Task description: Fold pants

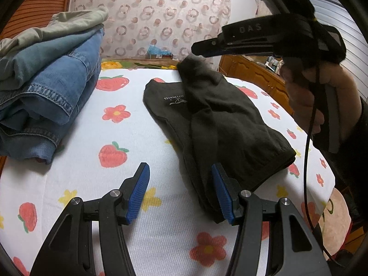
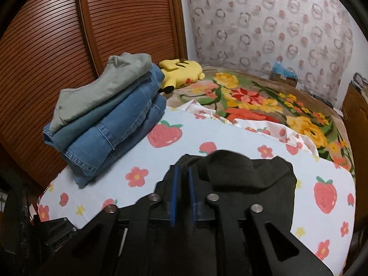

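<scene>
The dark olive pants (image 1: 220,124) lie partly folded on the strawberry-print sheet (image 1: 110,138). My left gripper (image 1: 181,191) is open just above the sheet, its right finger (image 1: 222,191) at the near left edge of the pants. My right gripper (image 1: 202,48) hangs above the far end of the pants, jaws nearly together; a raised fold of dark cloth sits just under its tip. In the right wrist view the right gripper (image 2: 183,181) has its blue pads close together with a narrow gap, right over the dark pants (image 2: 264,179). Whether cloth is pinched is unclear.
A stack of folded jeans and a grey-green garment (image 1: 46,76) sits at the left of the bed, also in the right wrist view (image 2: 108,117). A yellow plush toy (image 2: 181,71) lies on a floral blanket (image 2: 264,101) behind. Wooden slatted doors (image 2: 69,34) stand at left.
</scene>
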A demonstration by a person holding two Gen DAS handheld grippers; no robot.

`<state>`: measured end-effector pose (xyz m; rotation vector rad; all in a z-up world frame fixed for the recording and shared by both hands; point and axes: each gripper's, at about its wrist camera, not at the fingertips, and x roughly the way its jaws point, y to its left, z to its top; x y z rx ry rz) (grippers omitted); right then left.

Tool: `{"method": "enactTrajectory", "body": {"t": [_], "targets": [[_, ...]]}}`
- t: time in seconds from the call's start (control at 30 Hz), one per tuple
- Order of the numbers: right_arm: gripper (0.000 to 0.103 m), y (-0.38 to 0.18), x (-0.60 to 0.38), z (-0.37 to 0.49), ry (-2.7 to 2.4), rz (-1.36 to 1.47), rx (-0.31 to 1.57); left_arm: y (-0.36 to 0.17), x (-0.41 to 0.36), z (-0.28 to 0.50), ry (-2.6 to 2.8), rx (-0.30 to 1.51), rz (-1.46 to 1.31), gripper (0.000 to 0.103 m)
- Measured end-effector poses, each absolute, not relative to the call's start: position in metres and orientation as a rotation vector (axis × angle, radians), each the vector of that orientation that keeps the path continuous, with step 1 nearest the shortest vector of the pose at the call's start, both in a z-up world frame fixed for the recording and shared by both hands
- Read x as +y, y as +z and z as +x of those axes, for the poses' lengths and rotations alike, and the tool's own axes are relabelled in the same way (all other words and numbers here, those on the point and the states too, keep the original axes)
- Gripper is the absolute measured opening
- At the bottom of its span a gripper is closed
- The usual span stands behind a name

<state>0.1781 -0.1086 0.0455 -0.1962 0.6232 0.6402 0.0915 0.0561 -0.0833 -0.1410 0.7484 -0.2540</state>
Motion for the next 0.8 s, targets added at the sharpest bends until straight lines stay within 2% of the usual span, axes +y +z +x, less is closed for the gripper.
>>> {"method": "enactTrajectory", "body": {"t": [0.07,0.13,0.43,0.8], "targets": [[0.03,0.048,-0.111,0.18,0.635,-0.182,0.615,-0.083,0.055,0.092,-0.252,0.75,-0.138,0.057],[0.031,0.052,-0.114,0.176,0.615,-0.178,0.606,-0.083,0.054,0.092,-0.25,0.753,-0.132,0.057],[0.032,0.02,-0.146,0.174,0.544,-0.172,0.615,-0.079,0.052,0.097,-0.241,0.75,-0.104,0.057],[0.032,-0.009,-0.169,0.2,0.475,-0.174,0.652,-0.047,0.027,0.135,-0.303,0.734,-0.038,0.057]]}}
